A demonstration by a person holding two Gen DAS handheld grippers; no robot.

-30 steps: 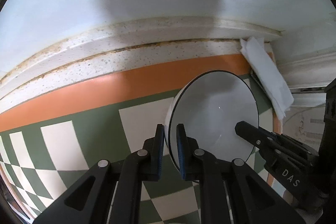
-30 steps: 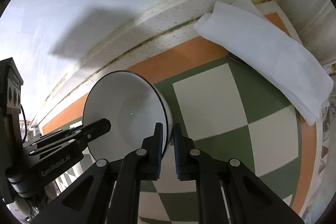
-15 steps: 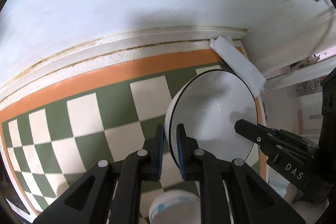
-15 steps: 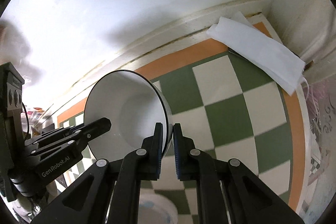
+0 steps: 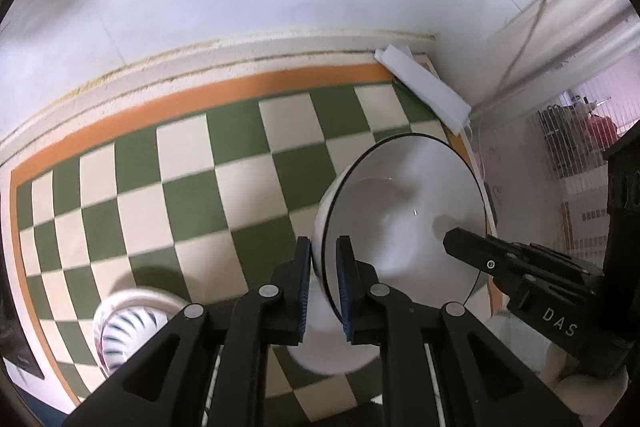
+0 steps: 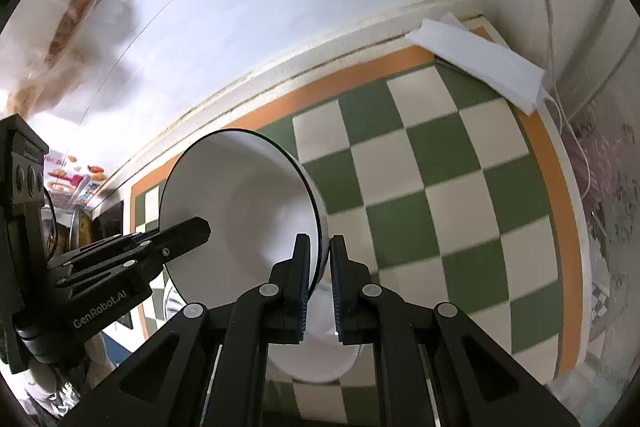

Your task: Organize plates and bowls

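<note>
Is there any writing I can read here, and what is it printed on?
"DAS" on the right gripper, seen from the left camera.
"GenRobot.AI" on the left gripper, seen from the right camera.
The small label on the left gripper's body is too blurred to read.

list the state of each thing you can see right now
white bowl: lifted, tilted, rim pinched from both sides
left gripper: shut on the bowl rim
right gripper: shut on the opposite rim
striped bowl: upright on the checkered mat
folded cloth: lying at the mat's far corner
</note>
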